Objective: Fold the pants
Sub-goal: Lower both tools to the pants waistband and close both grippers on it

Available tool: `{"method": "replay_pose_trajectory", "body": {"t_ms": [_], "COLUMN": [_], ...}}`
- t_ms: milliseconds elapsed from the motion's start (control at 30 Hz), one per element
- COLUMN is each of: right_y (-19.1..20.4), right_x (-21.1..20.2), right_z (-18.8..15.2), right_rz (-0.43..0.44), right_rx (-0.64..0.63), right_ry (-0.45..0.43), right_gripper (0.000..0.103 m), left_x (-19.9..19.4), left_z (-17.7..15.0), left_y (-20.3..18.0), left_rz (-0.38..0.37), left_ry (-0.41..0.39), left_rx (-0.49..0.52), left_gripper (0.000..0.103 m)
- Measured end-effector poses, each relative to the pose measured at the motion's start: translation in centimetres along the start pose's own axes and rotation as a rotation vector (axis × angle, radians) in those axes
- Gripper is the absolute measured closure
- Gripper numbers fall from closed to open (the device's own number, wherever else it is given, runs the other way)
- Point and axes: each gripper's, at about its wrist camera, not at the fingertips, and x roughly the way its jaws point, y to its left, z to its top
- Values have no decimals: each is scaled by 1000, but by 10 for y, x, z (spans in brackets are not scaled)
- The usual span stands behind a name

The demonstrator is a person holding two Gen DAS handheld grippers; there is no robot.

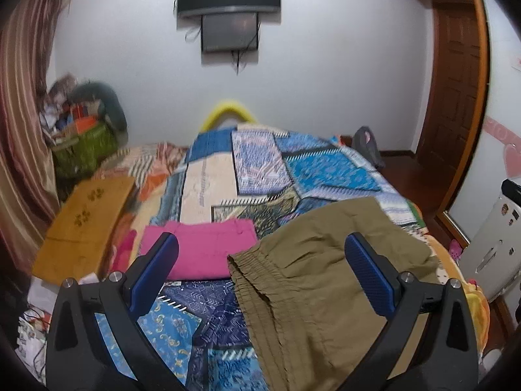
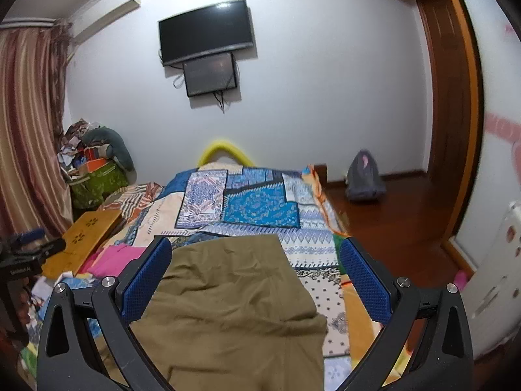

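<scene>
Olive-green pants [image 1: 325, 273] lie spread on the patchwork bedspread [image 1: 260, 169], with the elastic waistband toward the left in the left wrist view. My left gripper [image 1: 260, 260] is open above the waistband edge, holding nothing. The pants also show in the right wrist view [image 2: 234, 306], lying flat with wrinkles. My right gripper [image 2: 257, 267] is open above them, its blue pads on either side of the cloth, holding nothing.
A folded pink garment [image 1: 202, 251] lies left of the pants. A wooden lap tray [image 1: 84, 221] sits at the bed's left edge. A green bag with clutter [image 1: 84, 150] stands by the curtain. A grey backpack [image 2: 363, 179] is on the floor right of the bed.
</scene>
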Motion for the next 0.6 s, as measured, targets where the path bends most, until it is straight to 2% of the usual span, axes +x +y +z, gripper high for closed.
{"method": "replay_pose_trajectory", "body": {"t_ms": [167,333,467,600], "right_y": [-12,-15,-19,-19], "right_x": [51,104,138,170], "right_z": [1,-5,-14,-20], "right_rz": [-39,-72,-12,22], "right_rx": [-28,-124,-185,-224], "right_ry": [87,164,234,312], "right_gripper": [0,0,0,0], "left_x": [69,132,175,205], "left_z": [-3,-13,-28,-43], "left_y": [19,31,33,28], "left_rz": [49,70,79,20], "left_ry": [104,194,269,337], "left_rx": [-13,-21,19,68], "left_gripper": [0,0,1,16]}}
